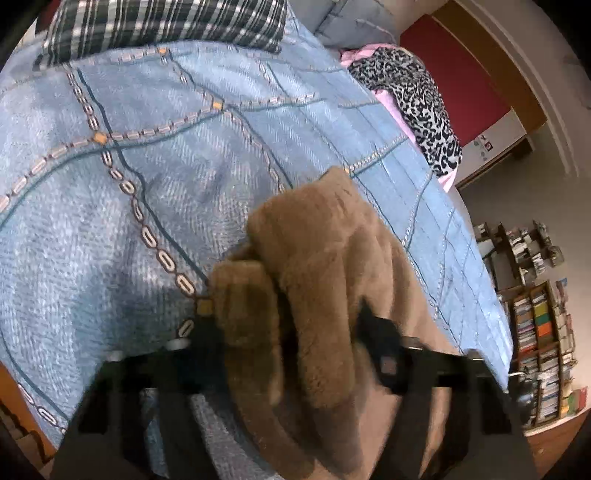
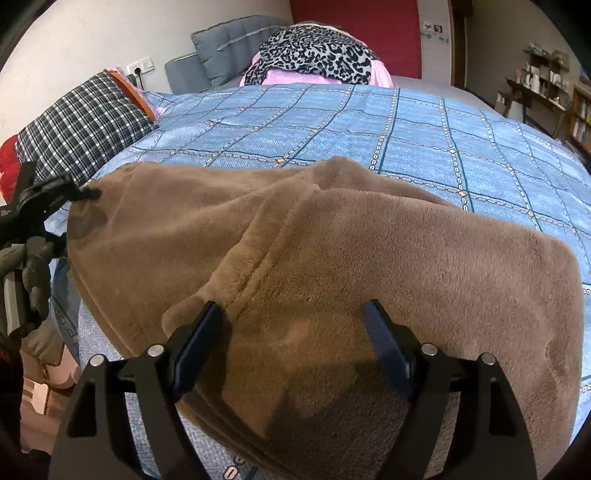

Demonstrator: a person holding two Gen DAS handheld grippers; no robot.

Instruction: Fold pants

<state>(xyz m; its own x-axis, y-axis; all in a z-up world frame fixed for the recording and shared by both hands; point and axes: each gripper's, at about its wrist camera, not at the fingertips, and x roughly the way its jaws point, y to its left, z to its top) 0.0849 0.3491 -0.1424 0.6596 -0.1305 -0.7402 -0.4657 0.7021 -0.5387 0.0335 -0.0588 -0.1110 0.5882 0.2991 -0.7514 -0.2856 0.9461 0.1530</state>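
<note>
While the left tool (image 1: 291, 325) pinches brown pants (image 2: 332, 258), the right tool (image 2: 295, 332) hovers spread above them beside a plaid pillow (image 2: 81, 125).

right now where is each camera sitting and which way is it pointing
Left wrist: rides the left gripper, facing across the blue bedspread toward the plaid pillow; its fingers pinch the brown pants.
Right wrist: rides the right gripper, open over the pants, facing the headboard; left gripper and gloved hand at left.
Shared: pants, bedspread, pillow, leopard-print cloth.
</note>
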